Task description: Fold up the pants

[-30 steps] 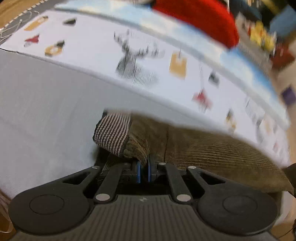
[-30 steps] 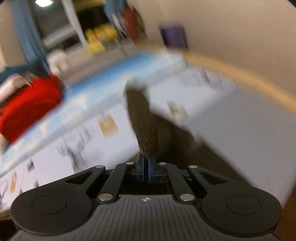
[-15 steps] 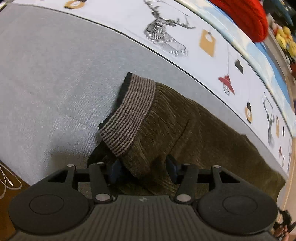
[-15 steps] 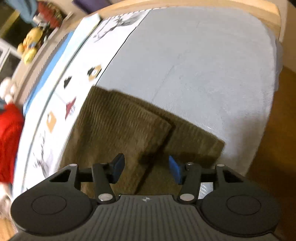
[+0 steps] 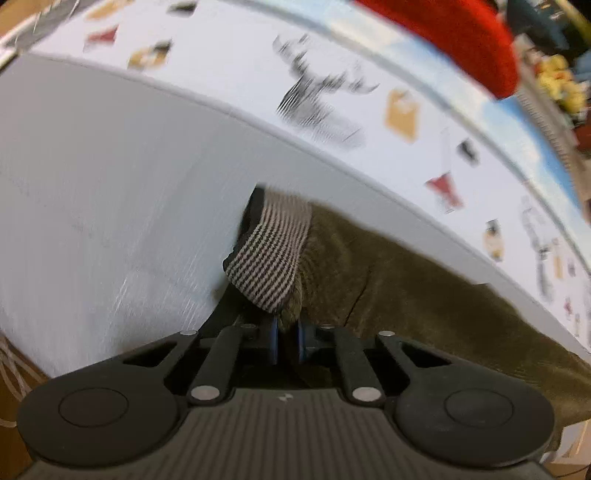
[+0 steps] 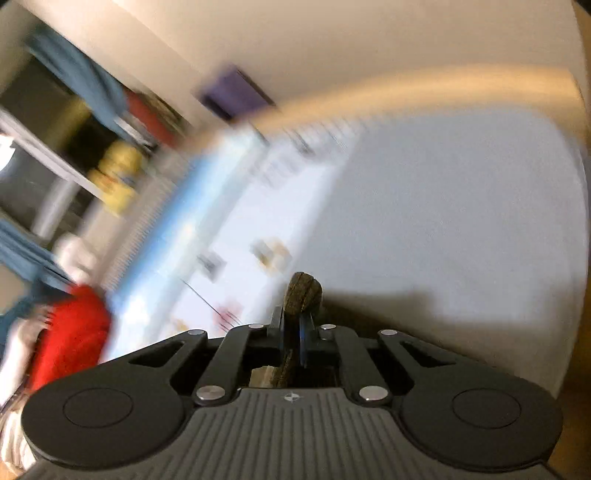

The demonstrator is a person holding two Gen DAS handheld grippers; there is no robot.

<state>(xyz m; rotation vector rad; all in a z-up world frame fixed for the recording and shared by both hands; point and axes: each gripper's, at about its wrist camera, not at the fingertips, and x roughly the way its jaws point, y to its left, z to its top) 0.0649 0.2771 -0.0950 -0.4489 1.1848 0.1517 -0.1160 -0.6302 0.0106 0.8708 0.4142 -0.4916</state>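
No readable writing or brand name is seen in either view; only a small emblem is moulded on each gripper body, and printed figures, a deer (image 5: 317,99) among them, are blurred on the white sheet (image 5: 229,70).

The left gripper (image 5: 287,338) is held low over the grey bed cover (image 5: 110,177), pointing along it, and its jaws are drawn narrow on a bunch of the olive corduroy pants (image 5: 406,295) just beside the striped waistband (image 5: 269,258). From there the pants are spread to the right across the cover. The right gripper (image 6: 291,332) is tilted upward toward the wall (image 6: 332,48), and its jaws are closed narrow on a fold of the pants (image 6: 302,293), which sticks up between them. A red cushion (image 5: 454,33) is seen at the far side of the bed.

Half a second ago both pairs of jaws were spread wide over the pants lying flat; they are now clamped on the cloth. The right view has swung from the bed up toward the room, and both views are smeared by motion.
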